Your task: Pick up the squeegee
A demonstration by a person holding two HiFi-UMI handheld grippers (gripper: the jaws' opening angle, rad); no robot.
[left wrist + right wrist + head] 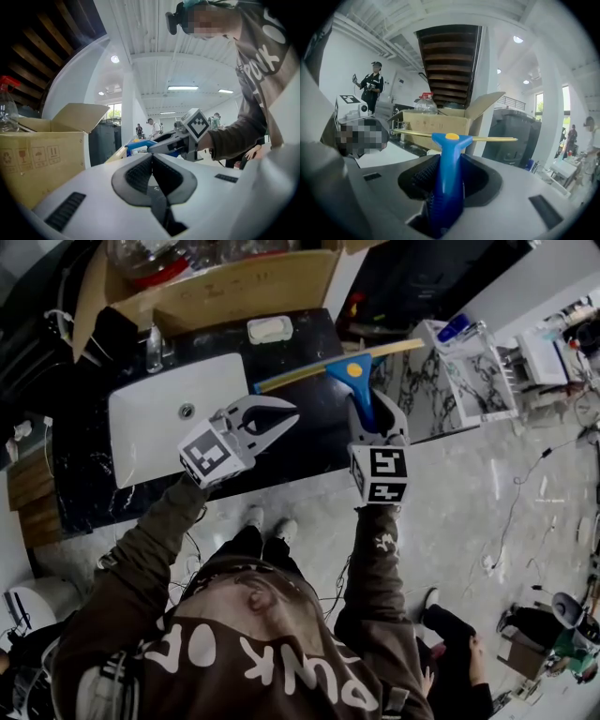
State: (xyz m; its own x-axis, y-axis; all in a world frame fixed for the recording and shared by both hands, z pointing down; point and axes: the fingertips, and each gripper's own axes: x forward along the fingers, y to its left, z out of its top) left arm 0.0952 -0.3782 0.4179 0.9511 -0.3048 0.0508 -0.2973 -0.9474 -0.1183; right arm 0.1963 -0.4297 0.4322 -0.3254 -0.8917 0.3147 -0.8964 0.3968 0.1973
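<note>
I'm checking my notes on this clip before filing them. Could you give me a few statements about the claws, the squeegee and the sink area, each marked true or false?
1. The right claw is closed on the blue handle of the squeegee. True.
2. The left claw also holds the squeegee. False: it is shut with nothing in it, off to one side.
3. The squeegee lies flat on the counter. False: it is held in the air, clear of the counter.
4. An open cardboard box stands behind the sink. True.
5. The sink is black. False: it is white, set in a dark counter.
</note>
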